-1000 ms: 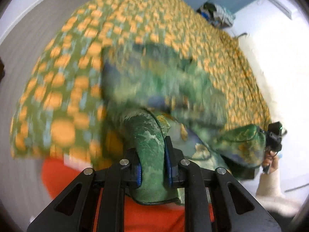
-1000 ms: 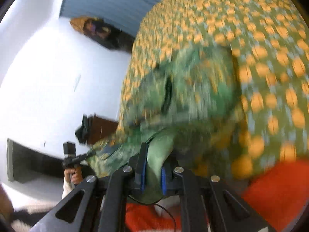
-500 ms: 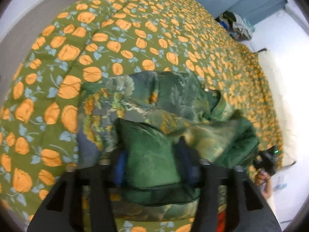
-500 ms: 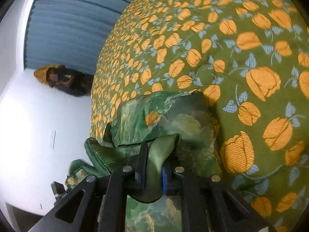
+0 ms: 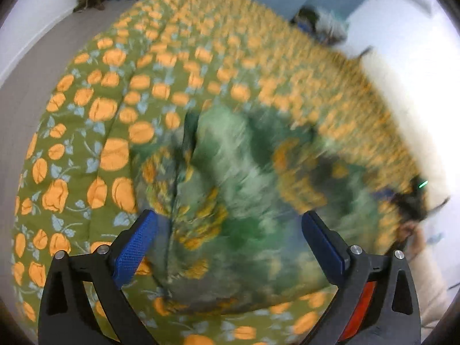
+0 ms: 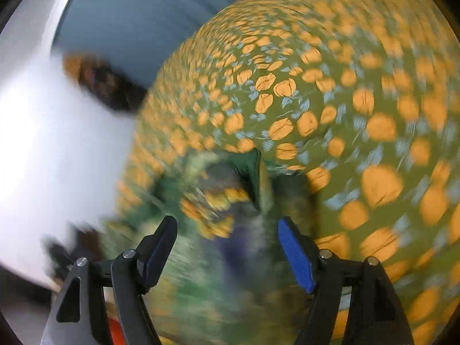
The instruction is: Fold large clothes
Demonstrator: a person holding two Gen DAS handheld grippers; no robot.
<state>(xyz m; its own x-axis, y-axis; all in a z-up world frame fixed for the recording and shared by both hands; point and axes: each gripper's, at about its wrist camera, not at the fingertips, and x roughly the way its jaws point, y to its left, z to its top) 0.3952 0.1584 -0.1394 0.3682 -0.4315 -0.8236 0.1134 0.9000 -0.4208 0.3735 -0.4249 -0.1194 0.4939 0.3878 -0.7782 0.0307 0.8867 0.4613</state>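
My left-wrist view takes in the whole green garment (image 5: pixel 247 201) lying bunched on the orange-flowered bedspread (image 5: pixel 115 109), with my right gripper a dark blur at its far edge; the right-wrist view catches only the garment's near end. My left gripper (image 5: pixel 230 241) and right gripper (image 6: pixel 227 247) both stand spread wide, gripping nothing. The garment is motion-smeared, mottled green with yellow-orange patches, a dark seam down its left side.

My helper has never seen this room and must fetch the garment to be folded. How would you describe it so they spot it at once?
Find the bed under the olive quilt printed with orange tulips. On it lies the green garment, bunched in front of the open left tongs. Its darker, glossier green with mottled yellow patches, without the quilt's even rows of flowers, sets it apart.
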